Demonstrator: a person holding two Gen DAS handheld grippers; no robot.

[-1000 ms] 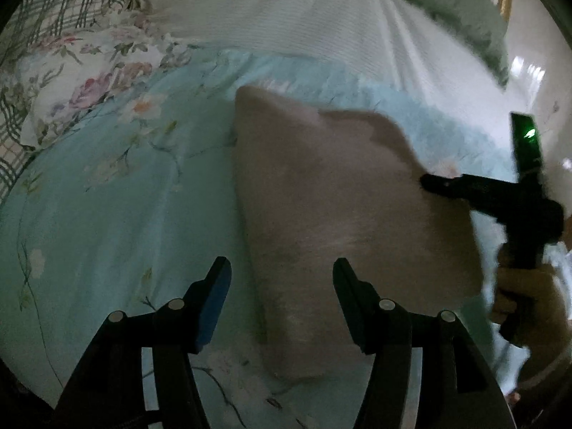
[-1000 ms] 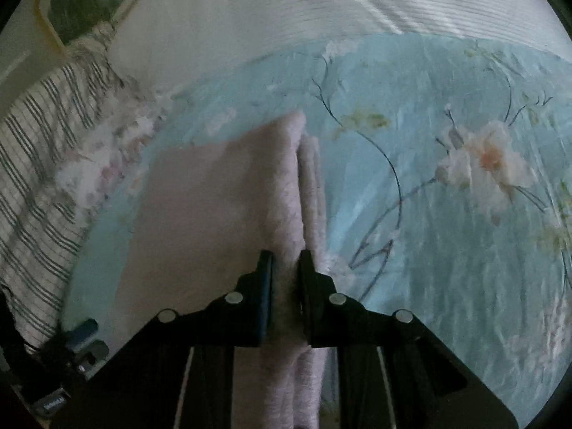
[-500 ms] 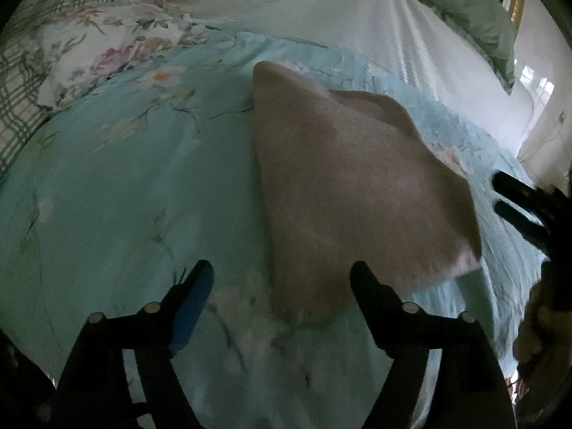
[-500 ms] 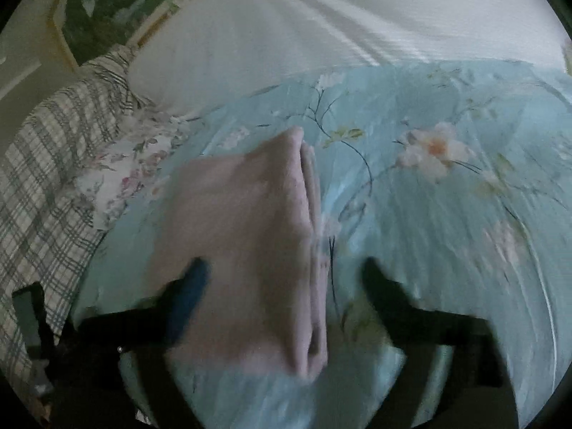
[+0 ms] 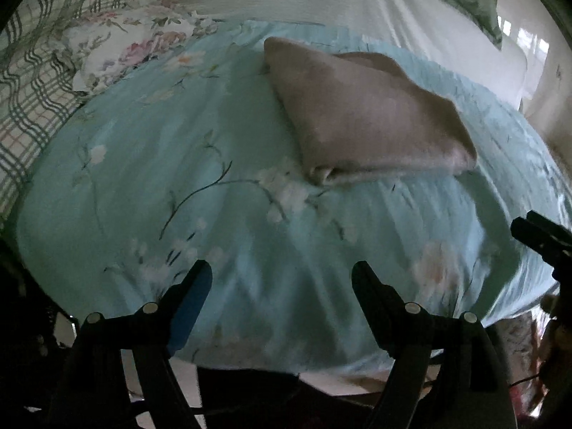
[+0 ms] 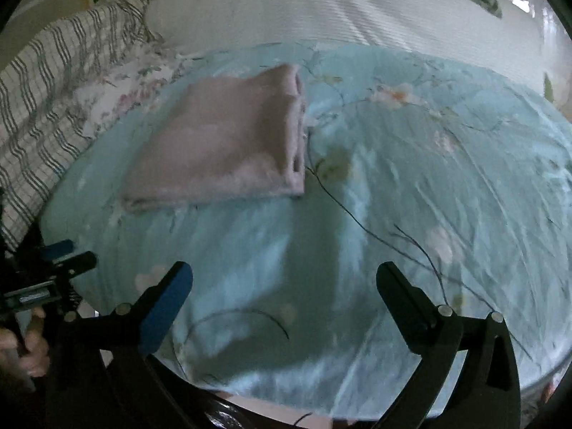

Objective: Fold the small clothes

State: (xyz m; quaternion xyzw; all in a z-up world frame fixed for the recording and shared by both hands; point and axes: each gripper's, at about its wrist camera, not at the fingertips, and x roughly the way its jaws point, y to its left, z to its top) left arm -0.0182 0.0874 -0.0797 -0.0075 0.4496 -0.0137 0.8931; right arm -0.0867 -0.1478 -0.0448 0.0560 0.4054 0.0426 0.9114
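Observation:
A folded pinkish-grey cloth (image 5: 364,118) lies flat on the light blue floral bedspread (image 5: 178,164), its layered edges facing me. It also shows in the right wrist view (image 6: 225,136), left of centre. My left gripper (image 5: 282,279) is open and empty, well short of the cloth, over the bed's near edge. My right gripper (image 6: 284,280) is open and empty, also back near the bed's edge. The right gripper's tip shows at the far right of the left wrist view (image 5: 536,236). The left gripper shows at the left of the right wrist view (image 6: 53,268).
A floral pillow (image 5: 121,46) and a checked blanket (image 5: 28,82) lie at the left. White striped bedding (image 6: 321,10) covers the far side. The bed's front edge drops off just under both grippers.
My right gripper has let go of the cloth's edge and opened. Both grippers have pulled back toward the near edge of the bed. The cloth stays folded in place.

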